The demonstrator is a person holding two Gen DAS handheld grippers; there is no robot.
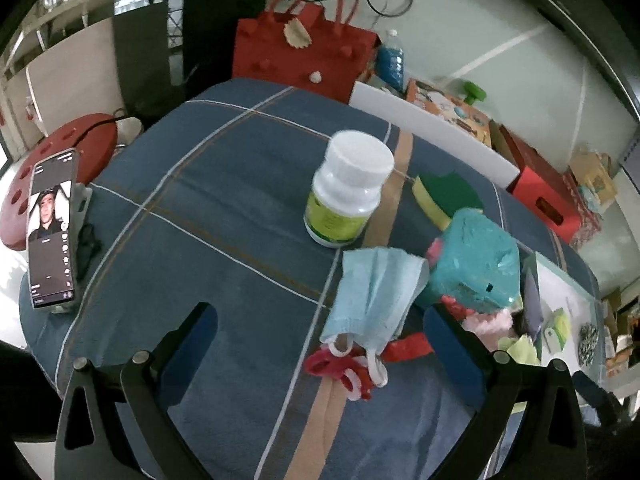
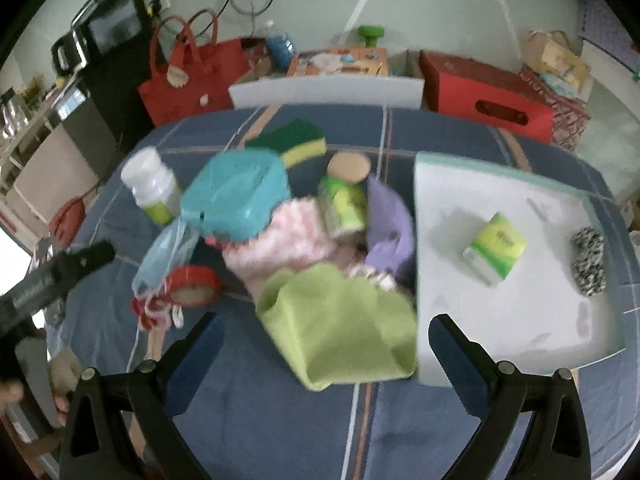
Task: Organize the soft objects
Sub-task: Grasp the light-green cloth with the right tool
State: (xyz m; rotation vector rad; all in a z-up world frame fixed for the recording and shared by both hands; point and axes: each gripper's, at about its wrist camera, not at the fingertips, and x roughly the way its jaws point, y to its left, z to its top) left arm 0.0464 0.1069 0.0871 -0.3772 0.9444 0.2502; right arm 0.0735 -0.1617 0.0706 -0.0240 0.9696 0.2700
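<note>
A pile of soft things lies on the blue plaid cloth [image 1: 224, 208]: a light blue face mask [image 1: 376, 296] [image 2: 160, 256], a teal bag [image 1: 472, 260] [image 2: 240, 196], a pink fluffy cloth [image 2: 288, 240], a purple cloth [image 2: 388, 220], a green cloth [image 2: 340, 328] and a green-yellow sponge [image 1: 444, 196] [image 2: 296, 144]. A white tray [image 2: 460, 208] holds a tissue pack [image 2: 496, 248] and a black-white scrunchie [image 2: 588, 264]. My left gripper [image 1: 320, 332] is open just before the mask. My right gripper [image 2: 326, 340] is open over the green cloth.
A white pill bottle [image 1: 344, 192] [image 2: 154, 188] stands on the cloth. A cork-lidded jar [image 2: 346, 196] sits in the pile, a red tape roll [image 2: 192, 284] beside the mask. A phone [image 1: 52, 228] leans at left. A red bag [image 1: 300, 52] and boxes [image 2: 484, 100] stand behind.
</note>
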